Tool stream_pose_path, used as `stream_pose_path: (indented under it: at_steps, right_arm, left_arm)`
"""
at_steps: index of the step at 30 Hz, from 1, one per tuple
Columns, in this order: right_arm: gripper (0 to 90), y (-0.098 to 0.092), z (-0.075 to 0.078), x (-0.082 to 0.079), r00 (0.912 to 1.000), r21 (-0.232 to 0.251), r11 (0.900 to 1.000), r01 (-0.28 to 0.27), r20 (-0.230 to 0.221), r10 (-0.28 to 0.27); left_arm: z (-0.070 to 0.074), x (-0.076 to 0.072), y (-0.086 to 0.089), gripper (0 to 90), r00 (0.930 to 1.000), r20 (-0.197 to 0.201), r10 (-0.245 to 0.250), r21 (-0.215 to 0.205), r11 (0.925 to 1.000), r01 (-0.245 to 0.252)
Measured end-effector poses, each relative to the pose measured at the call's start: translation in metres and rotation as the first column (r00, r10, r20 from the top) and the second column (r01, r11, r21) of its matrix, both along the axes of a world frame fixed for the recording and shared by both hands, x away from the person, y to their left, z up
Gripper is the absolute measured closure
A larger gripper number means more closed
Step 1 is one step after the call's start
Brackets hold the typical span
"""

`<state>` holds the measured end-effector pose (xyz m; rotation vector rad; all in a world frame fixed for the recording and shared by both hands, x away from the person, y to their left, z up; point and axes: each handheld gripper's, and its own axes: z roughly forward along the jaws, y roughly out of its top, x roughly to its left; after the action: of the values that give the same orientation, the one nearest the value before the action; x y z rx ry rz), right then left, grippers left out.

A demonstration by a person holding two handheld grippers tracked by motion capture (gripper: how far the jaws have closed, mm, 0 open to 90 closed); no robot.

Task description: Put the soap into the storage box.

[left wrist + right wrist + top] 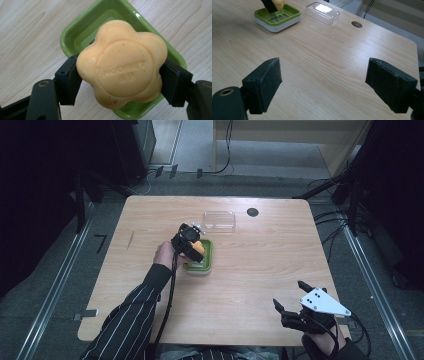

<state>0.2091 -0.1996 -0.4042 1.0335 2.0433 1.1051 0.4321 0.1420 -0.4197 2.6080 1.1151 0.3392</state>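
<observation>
The left gripper [196, 245] is clamped on an orange flower-shaped soap bar [122, 63]; in the left gripper view one black jaw presses each side of the bar, and the embossed face of the bar is turned toward that gripper's camera. Directly beyond the held bar lies a green soap dish [75, 32], its slotted tray visible past the bar's upper edge; the bar is over the dish, but whether it touches the tray cannot be determined. In the high view the dish [209, 262] sits just under and beside the left gripper near the middle of the wooden table [260, 270]. A clear plastic lid [219, 220] rests on the table just past the left gripper, apart from the dish, and a dark round hole [252, 212] lies beside the lid, farther along the same edge. The right gripper [294, 301] is well apart from the left one, at the near right corner of the table, with its jaws spread wide and nothing between them. In the right gripper view the bare tabletop lies between its jaws, with the dish [277, 17], the held bar [279, 3] and the lid [322, 13] far ahead.
</observation>
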Motion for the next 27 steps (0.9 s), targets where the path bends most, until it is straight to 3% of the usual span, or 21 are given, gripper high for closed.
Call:
stream_pose_path:
  at_steps: [27]
  right_arm:
    - [13.6,-0.001,0.0,0.0,1.0,0.002,1.0,0.005,-0.001,-0.005]
  left_arm:
    - [-0.017,0.008,-0.012,27.8,0.9996,0.001,-0.029,0.058,0.9979,0.029]
